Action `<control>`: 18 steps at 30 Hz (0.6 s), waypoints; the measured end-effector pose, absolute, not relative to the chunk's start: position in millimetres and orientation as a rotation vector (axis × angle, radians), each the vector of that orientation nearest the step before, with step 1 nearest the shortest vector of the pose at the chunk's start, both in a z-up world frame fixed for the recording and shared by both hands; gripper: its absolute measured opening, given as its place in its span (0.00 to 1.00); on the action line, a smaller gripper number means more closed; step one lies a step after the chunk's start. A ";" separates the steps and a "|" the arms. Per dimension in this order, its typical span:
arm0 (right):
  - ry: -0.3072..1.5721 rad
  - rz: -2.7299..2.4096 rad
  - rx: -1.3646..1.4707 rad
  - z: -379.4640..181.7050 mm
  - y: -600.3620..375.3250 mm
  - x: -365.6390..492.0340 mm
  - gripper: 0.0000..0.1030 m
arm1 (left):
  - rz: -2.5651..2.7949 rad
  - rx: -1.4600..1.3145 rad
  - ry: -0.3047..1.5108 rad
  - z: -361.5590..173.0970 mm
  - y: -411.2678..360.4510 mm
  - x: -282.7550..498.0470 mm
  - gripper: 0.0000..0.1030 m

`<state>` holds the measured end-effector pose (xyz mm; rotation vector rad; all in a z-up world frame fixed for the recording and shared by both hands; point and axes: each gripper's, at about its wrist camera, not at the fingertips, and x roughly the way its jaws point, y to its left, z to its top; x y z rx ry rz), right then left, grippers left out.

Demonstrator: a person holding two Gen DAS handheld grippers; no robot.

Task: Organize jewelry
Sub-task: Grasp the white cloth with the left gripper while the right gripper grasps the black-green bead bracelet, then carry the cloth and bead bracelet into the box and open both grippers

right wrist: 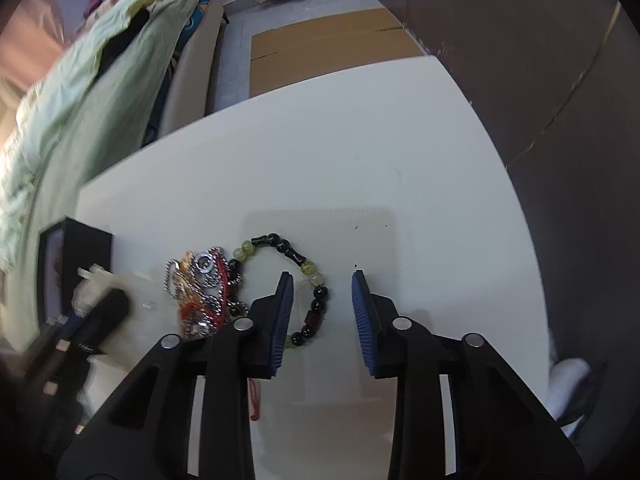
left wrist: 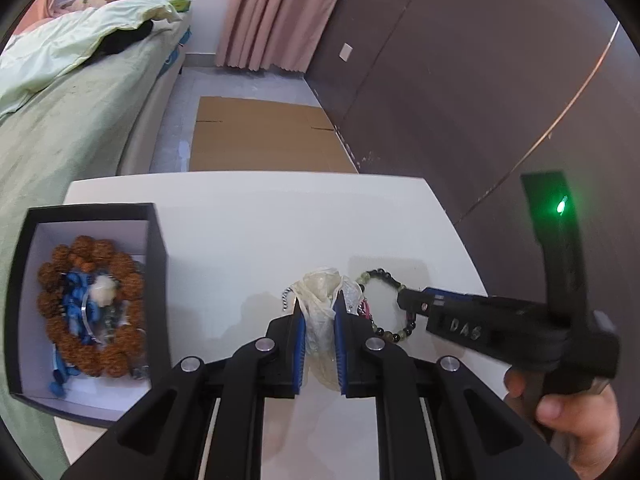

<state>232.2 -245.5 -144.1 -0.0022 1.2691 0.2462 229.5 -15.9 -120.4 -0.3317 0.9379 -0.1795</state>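
My left gripper [left wrist: 319, 304] is shut on a crumpled whitish plastic bag [left wrist: 320, 320] above the white table [left wrist: 256, 232]. A green and black bead bracelet [left wrist: 384, 276] lies right of it on the table, also in the right wrist view [right wrist: 280, 244]. My right gripper [right wrist: 322, 280] is open over that bracelet, its left finger inside the loop. A tangle of chains and red cord [right wrist: 204, 292] lies left of the bracelet. A black box [left wrist: 24, 280] at the left holds a brown bead bracelet [left wrist: 120, 272] and blue beads [left wrist: 76, 304].
A bed with green bedding [left wrist: 60, 128] runs along the left. Flat cardboard [left wrist: 264, 136] lies on the floor beyond the table. A dark wall [left wrist: 480, 80] is on the right. The right gripper shows in the left wrist view [left wrist: 404, 300].
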 end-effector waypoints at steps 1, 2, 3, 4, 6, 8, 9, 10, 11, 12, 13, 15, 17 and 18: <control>1.261 0.243 -0.039 -144.1 -240.9 229.4 0.23 | -0.176 -0.336 0.933 -117.4 -15.7 226.7 0.10; 1.256 0.241 -0.062 -144.4 -238.3 227.5 0.20 | -0.173 -0.340 0.927 -114.7 -13.1 224.6 0.10; 1.248 0.241 -0.093 -144.7 -235.3 224.5 0.18 | -0.172 -0.344 0.921 -112.2 -11.6 219.0 0.10; 1.243 0.242 -0.115 -145.1 -233.2 222.2 0.12 | -0.170 -0.348 0.912 -108.7 -8.6 215.6 0.10; 1.244 0.249 -0.110 -145.4 -235.0 219.2 0.09 | -0.166 -0.353 0.902 -103.5 -4.3 213.3 0.10; 1.231 0.247 -0.106 -142.4 -237.4 215.7 0.08 | -0.161 -0.360 0.892 -99.9 -2.1 205.7 0.10; 1.215 0.253 -0.091 -136.8 -239.4 213.0 0.08 | -0.158 -0.362 0.888 -98.7 -1.0 203.9 0.10; 1.207 0.262 -0.068 -132.8 -241.8 210.8 0.08 | -0.155 -0.366 0.881 -97.3 2.4 198.7 0.10; 1.192 0.273 -0.035 -126.4 -246.0 208.0 0.08 | -0.152 -0.369 0.875 -95.3 4.5 195.7 0.10; 1.181 0.273 -0.018 -122.2 -247.7 205.6 0.08 | -0.151 -0.372 0.869 -93.3 6.8 192.6 0.10; 1.167 0.273 0.005 -117.5 -250.9 203.3 0.08 | -0.150 -0.375 0.864 -92.1 7.9 191.2 0.10; 1.141 0.278 0.047 -107.9 -255.8 201.3 0.08 | -0.146 -0.379 0.854 -88.4 12.2 186.0 0.10; 1.114 0.293 0.090 -98.5 -258.3 198.4 0.08 | -0.142 -0.384 0.846 -86.2 15.2 182.0 0.10; 1.096 0.307 0.121 -92.2 -260.3 195.7 0.08 | -0.141 -0.387 0.842 -85.0 16.7 180.2 0.10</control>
